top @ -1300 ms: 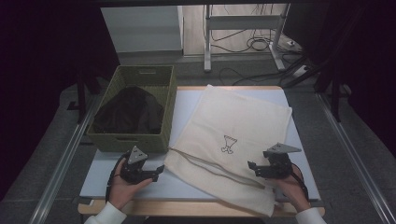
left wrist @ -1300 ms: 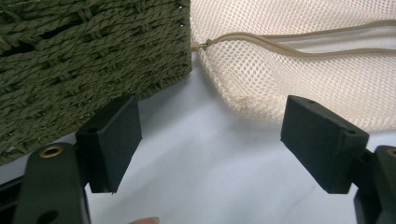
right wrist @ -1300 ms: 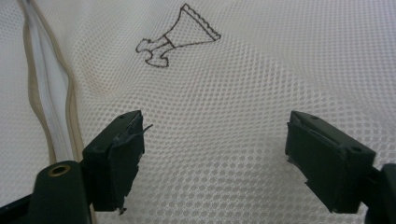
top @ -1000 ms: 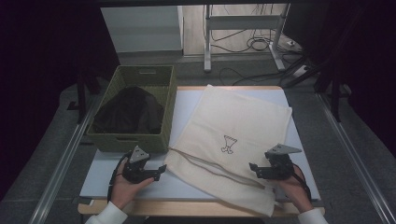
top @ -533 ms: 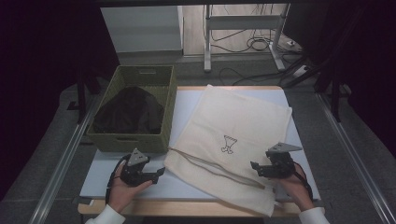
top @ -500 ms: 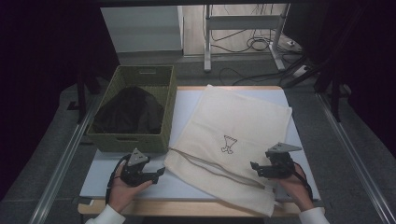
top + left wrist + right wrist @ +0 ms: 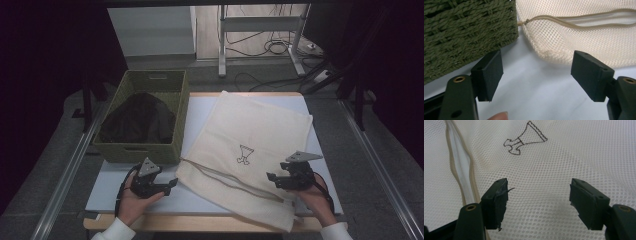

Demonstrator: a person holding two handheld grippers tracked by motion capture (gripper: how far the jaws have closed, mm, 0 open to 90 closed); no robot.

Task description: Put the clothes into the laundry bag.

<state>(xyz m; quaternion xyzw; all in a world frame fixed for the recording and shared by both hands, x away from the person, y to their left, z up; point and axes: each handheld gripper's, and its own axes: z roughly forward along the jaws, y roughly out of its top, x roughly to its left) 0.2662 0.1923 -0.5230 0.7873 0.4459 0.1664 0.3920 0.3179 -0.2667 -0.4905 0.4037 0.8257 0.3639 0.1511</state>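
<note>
**Mesh laundry bag flat on table, both grippers open beside it**

Olive-green woven rectangular basket (image 7: 142, 122) at the table's left-rear holds a dark crumpled garment (image 7: 137, 117); coarse braided weave on its wall, seen close in the left gripper view (image 7: 466, 32).

Cream fine-mesh drawstring laundry bag (image 7: 250, 150) lies flat on the white tabletop (image 7: 145, 197), tilted diagonally, its left edge just beside the basket. Small honeycomb holes, soft and slightly rippled. A black outline drawing (image 7: 245, 154) sits near the bag's middle, also clear in the right gripper view (image 7: 525, 137). A tan cord (image 7: 220, 175) runs along the near hem; in the left gripper view it ends at a knot (image 7: 522, 23) close to the basket corner.

Left gripper (image 7: 170, 185), held in the left hand (image 7: 132, 200), hovers over bare tabletop between basket and bag corner; jaws wide apart, nothing between them.

Right gripper (image 7: 272, 178), in the right hand (image 7: 315, 197), sits over the bag's near-right part. Its jaws have just been closing a little but stand wide, mesh lying below them, pads not pinching it.
</note>
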